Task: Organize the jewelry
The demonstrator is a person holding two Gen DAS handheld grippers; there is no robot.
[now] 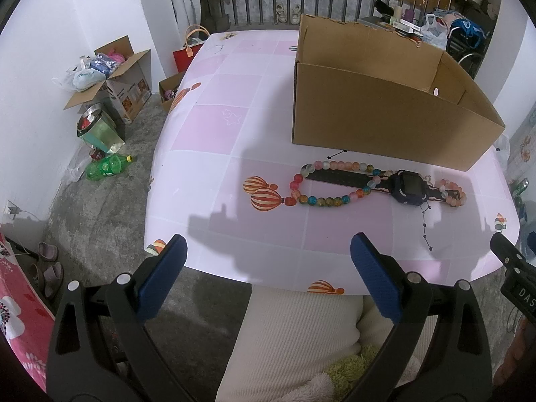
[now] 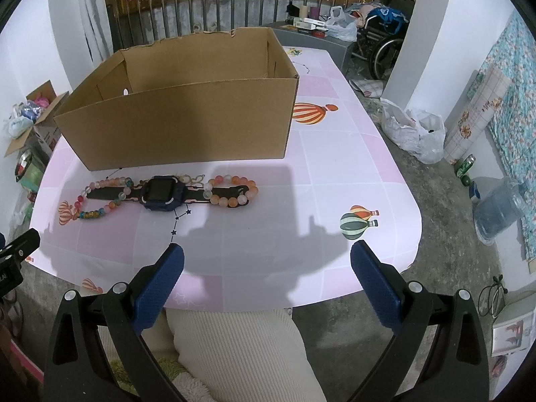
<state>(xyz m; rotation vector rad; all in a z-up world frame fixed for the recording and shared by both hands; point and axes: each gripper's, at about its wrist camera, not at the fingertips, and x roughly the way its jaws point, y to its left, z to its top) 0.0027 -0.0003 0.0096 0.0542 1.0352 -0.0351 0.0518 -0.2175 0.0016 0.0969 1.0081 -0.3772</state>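
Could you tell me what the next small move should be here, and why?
Probably bring the right gripper forward and down over the pink bead bracelet. Both grippers are open and empty at the table's near edge, the cardboard box looks empty, and that bracelet rests on the watch strap's right end, so it should lift off first.

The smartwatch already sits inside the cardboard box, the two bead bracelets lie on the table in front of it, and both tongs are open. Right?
Not quite. The smartwatch is not in the cardboard box; the right wrist view shows it on the table in front, strap threaded through both bead bracelets. Both tongs are open.
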